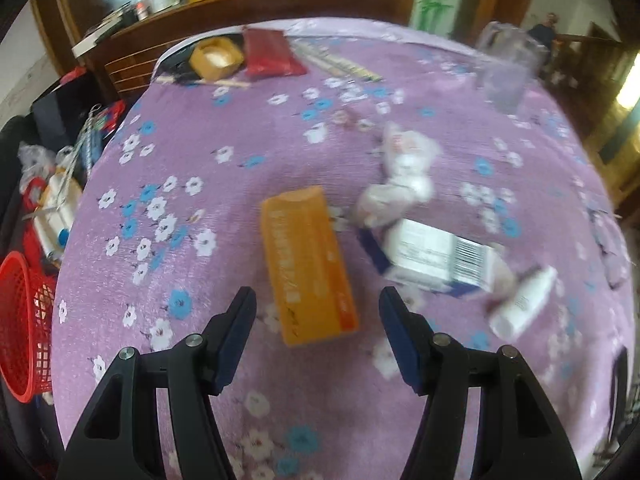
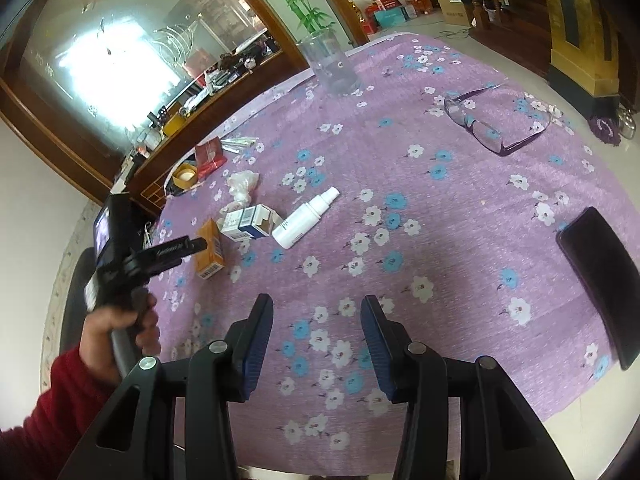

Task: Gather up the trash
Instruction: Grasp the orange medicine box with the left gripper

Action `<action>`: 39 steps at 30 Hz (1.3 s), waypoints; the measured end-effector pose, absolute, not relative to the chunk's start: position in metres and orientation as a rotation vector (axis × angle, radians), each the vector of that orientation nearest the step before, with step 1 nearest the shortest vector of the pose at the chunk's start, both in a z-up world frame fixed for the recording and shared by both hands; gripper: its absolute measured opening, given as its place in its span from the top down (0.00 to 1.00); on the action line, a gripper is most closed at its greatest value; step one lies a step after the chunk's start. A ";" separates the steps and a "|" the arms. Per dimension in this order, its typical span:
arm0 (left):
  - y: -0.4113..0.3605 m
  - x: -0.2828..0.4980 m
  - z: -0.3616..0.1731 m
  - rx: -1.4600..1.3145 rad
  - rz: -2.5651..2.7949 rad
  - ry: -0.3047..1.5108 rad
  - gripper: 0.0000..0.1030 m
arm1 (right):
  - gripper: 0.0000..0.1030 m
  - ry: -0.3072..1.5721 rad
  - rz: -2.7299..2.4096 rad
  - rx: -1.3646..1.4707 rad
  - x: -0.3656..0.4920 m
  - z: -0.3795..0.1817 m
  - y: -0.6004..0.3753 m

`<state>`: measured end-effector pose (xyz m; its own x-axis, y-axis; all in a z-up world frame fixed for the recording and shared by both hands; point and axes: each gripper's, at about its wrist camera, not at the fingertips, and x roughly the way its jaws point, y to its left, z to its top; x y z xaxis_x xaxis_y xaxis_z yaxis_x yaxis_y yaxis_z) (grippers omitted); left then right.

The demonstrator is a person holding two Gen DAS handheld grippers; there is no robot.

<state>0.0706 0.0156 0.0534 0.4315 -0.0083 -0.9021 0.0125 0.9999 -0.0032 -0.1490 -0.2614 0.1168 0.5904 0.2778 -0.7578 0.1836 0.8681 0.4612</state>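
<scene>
On the purple flowered tablecloth (image 1: 168,208) lies an orange carton (image 1: 308,264), with a white and blue box (image 1: 436,260), a crumpled plastic wrapper (image 1: 400,176) and a white spray bottle (image 1: 524,300) to its right. My left gripper (image 1: 318,294) hovers open just over the carton's near end, and its pads are clear of it. In the right wrist view a hand in a red sleeve holds the left gripper (image 2: 192,246) above the orange carton (image 2: 210,254). My right gripper (image 2: 318,304) stands open over bare cloth, well short of the spray bottle (image 2: 308,216).
A red mesh basket (image 1: 24,320) stands beside the table at the left. A clear glass (image 2: 330,64) is at the far edge, with spectacles (image 2: 496,120) and a dark phone (image 2: 604,280) to the right. A red pouch (image 1: 268,52) and a yellow tape roll (image 1: 216,56) lie far back.
</scene>
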 end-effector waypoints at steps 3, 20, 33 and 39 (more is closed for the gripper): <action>0.021 0.081 0.043 0.008 0.013 1.136 0.40 | 0.52 0.956 0.067 0.517 -0.143 0.116 -0.266; 0.026 0.095 0.018 -0.005 -0.064 1.142 0.66 | 0.49 0.977 0.240 0.353 -0.054 0.127 -0.223; 0.071 0.040 0.039 -0.028 -0.046 1.090 0.78 | 0.41 1.042 0.504 -0.121 0.030 0.096 -0.147; 0.084 0.002 0.051 -0.025 -0.036 1.062 0.78 | 0.40 1.081 0.594 -0.325 0.067 0.064 -0.112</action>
